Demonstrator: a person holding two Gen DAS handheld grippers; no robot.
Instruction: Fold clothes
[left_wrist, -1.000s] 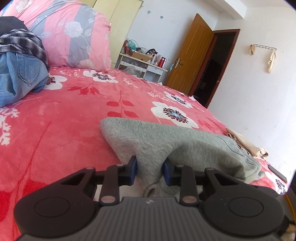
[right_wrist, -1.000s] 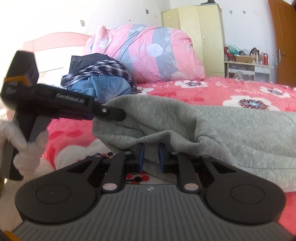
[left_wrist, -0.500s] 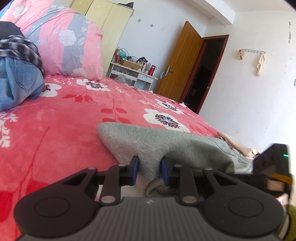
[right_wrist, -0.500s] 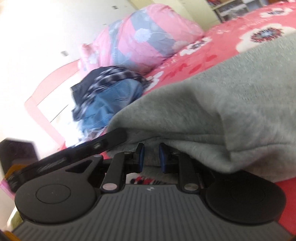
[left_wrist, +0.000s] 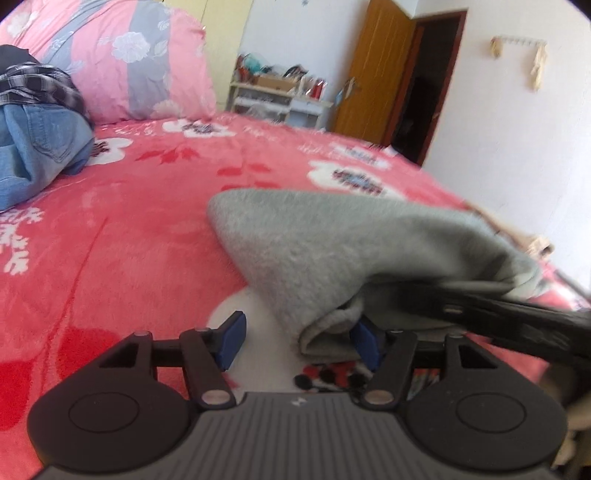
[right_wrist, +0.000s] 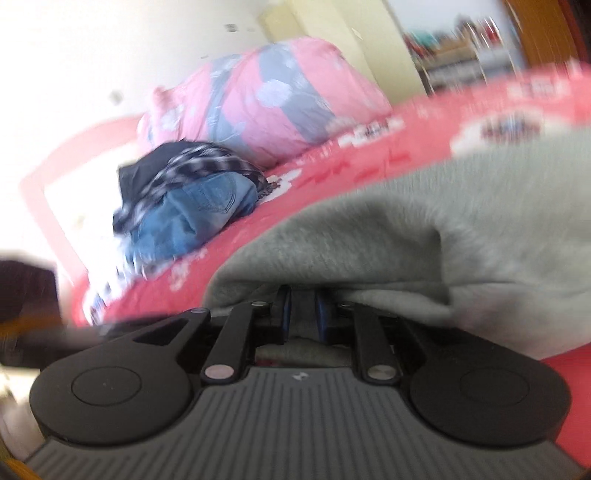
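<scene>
Change: our left gripper (left_wrist: 297, 338) has let go; half a second ago its blue pads pinched the grey fold, and now they stand wide apart. Our right-side view has tilted further and blurred.
Jeans pile: we see blue jeans (left_wrist: 35, 147) under a plaid shirt (left_wrist: 40, 86) at the far left of the bed, well apart from the grey garment.
Pillow: a pink and grey floral pillow (left_wrist: 122, 62) sits just behind the pile.
Bedspread: red with white flowers (left_wrist: 129, 229); it carries everything.
Left gripper: spread open, empty; the left pad (left_wrist: 232, 339) is clear of cloth, and the right pad touches the garment's rolled edge.
Grey garment: the grey sweatshirt (left_wrist: 332, 243) lies bunched on the bedspread, its near corner dropping between our left fingers and toward the right one.
Right gripper: seen from the left view as a dark bar (left_wrist: 517, 321) reaching under the garment's right side. In its own view the right gripper (right_wrist: 302, 314) has its pads pressed close on a fold of the grey sweatshirt (right_wrist: 424, 236), which drapes over the fingertips.
Door: brown, ajar, at the far right (left_wrist: 373, 70).
</scene>
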